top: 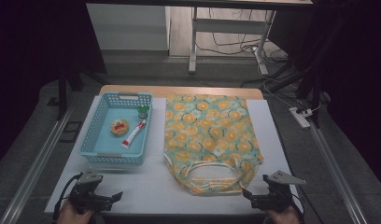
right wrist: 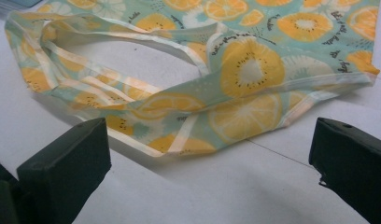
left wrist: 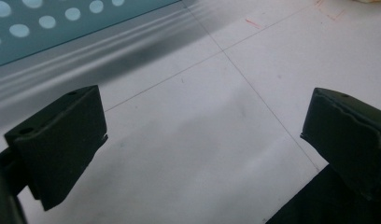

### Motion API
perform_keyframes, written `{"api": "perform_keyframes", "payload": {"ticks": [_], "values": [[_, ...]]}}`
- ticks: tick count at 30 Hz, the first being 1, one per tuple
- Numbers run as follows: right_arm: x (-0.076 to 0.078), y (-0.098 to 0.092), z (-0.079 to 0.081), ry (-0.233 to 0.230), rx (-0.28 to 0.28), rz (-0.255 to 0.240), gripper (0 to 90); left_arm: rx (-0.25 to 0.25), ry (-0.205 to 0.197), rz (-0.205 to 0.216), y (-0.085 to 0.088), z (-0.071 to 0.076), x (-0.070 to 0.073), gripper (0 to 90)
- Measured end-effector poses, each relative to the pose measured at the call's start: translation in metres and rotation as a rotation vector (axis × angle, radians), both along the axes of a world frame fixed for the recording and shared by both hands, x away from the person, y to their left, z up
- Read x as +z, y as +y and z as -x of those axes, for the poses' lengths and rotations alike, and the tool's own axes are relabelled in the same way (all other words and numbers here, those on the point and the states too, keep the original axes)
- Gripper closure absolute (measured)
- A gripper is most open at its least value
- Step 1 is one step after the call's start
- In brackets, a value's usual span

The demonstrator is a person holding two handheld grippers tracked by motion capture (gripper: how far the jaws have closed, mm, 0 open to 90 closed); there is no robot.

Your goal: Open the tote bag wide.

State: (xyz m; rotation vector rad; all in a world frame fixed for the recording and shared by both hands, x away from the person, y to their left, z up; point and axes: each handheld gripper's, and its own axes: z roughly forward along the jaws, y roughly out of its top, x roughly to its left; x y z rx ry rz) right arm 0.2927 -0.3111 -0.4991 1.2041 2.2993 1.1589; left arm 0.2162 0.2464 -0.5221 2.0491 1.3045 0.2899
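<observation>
Nearest the person, the left gripper (top: 115,196) and the right gripper (top: 247,195) rest at the table's (top: 151,186) front edge, each with its jaws spread wide and nothing between them. Just beyond the right gripper lies the fruit-print cloth bag (top: 212,140), flat, its mouth and handles (right wrist: 132,88) turned toward the person. The likely trouble is here: the handles lie folded over each other and over the rim, so a pinch could catch one thin layer or both sides together and the mouth would not open, or the limp fabric could slide on the smooth table rather than lift. Farther back on the left stands the blue basket (top: 98,140), well apart from the left gripper; in it lie a round orange item (top: 118,126), a white-and-red tube (top: 133,134) and a small green-capped jar (top: 143,111).
</observation>
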Motion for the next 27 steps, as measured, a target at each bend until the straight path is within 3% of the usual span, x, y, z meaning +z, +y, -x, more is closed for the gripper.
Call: {"api": "perform_keyframes", "payload": {"ticks": [7, 13, 27], "values": [[0.0003, 0.0013, 0.0006, -0.006, 0.006, 0.010, 0.0, -0.004, 0.001, 0.000, -0.0002, 0.0001, -0.0003, 0.0], [-0.0002, 0.0061, 0.0016, -0.019, 0.034, 0.049, 0.0, -0.007, 0.000, -0.004, -0.0006, 0.0000, -0.0004, 0.0], [0.0006, 0.0076, 0.0028, -0.029, 0.078, 0.046, 0.0, 0.000, -0.001, -0.010, -0.0007, 0.0002, -0.0005, 0.0]]}}
